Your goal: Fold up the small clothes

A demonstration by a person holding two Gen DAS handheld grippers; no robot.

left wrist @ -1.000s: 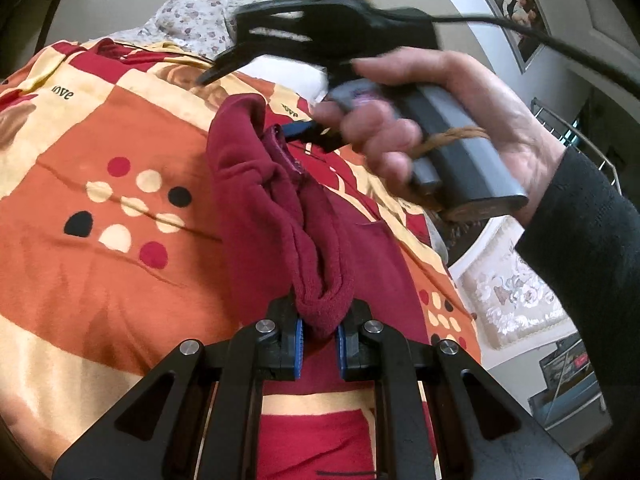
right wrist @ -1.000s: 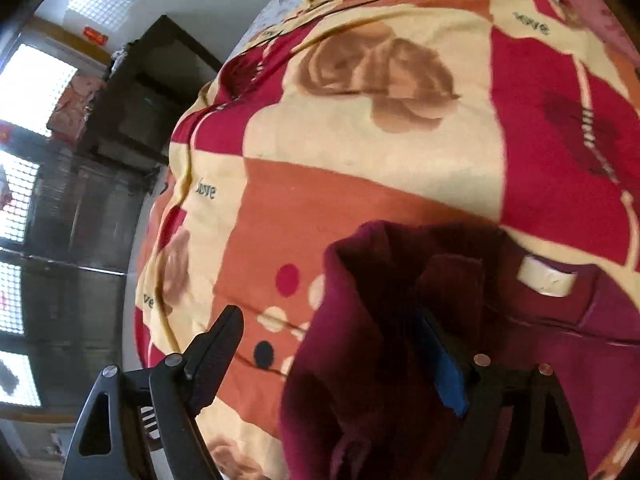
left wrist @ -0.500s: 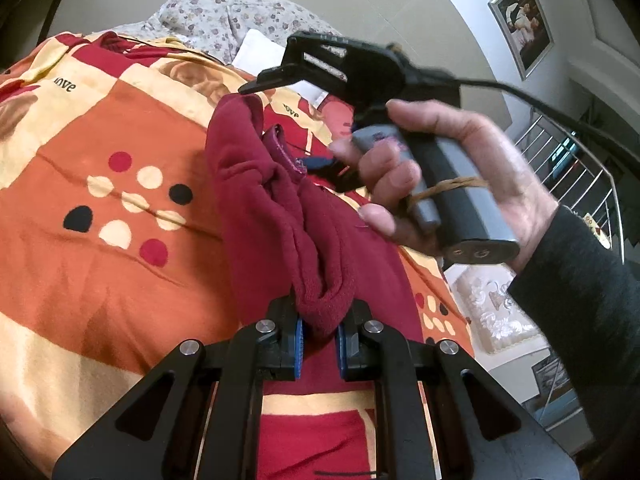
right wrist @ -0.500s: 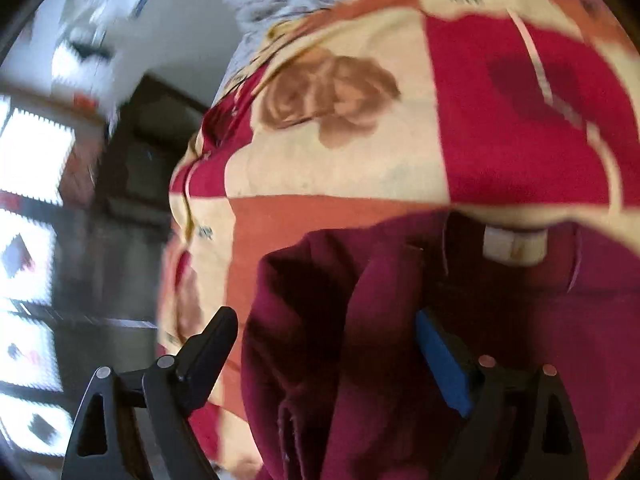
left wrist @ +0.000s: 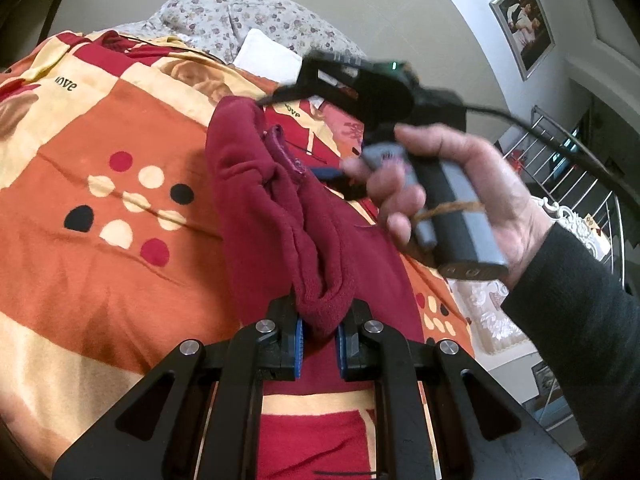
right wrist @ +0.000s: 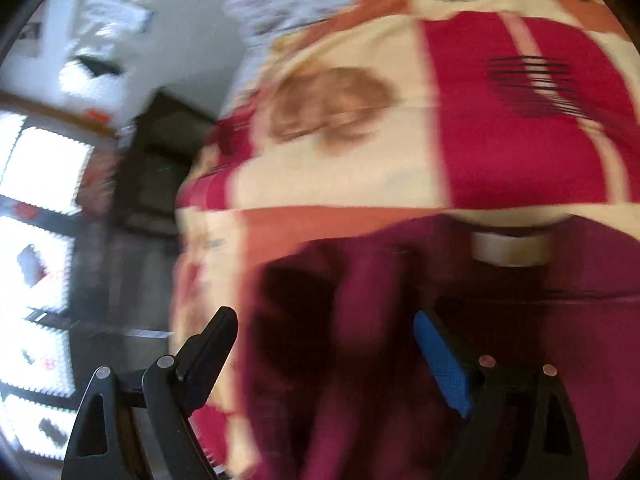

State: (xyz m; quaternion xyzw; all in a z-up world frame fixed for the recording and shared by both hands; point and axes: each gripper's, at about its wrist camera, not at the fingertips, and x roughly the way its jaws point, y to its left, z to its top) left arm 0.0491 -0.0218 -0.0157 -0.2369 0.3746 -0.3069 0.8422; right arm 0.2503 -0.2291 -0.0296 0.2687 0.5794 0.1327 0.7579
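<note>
A small dark red garment [left wrist: 276, 216] lies bunched on the patterned blanket [left wrist: 100, 200]. My left gripper [left wrist: 319, 338] is shut on a folded edge of it, near the bottom of the left wrist view. My right gripper [left wrist: 300, 132], held in a hand, hovers at the garment's far end with its jaws apart. In the blurred right wrist view the right gripper [right wrist: 326, 344] is open, its fingers straddling the red cloth [right wrist: 360, 340]. A white label [right wrist: 512, 250] shows at the collar.
The orange, red and cream blanket covers the bed. A floral pillow [left wrist: 256, 20] and a white pillow [left wrist: 268, 54] lie at the head. A dark cabinet [right wrist: 160, 168] and bright windows [right wrist: 36, 184] stand beyond the bed's edge. A railing [left wrist: 580, 168] is at the right.
My right gripper has swung to the right and further toward the collar end of the garment, still open. My left gripper has kept its hold and stayed in place.
</note>
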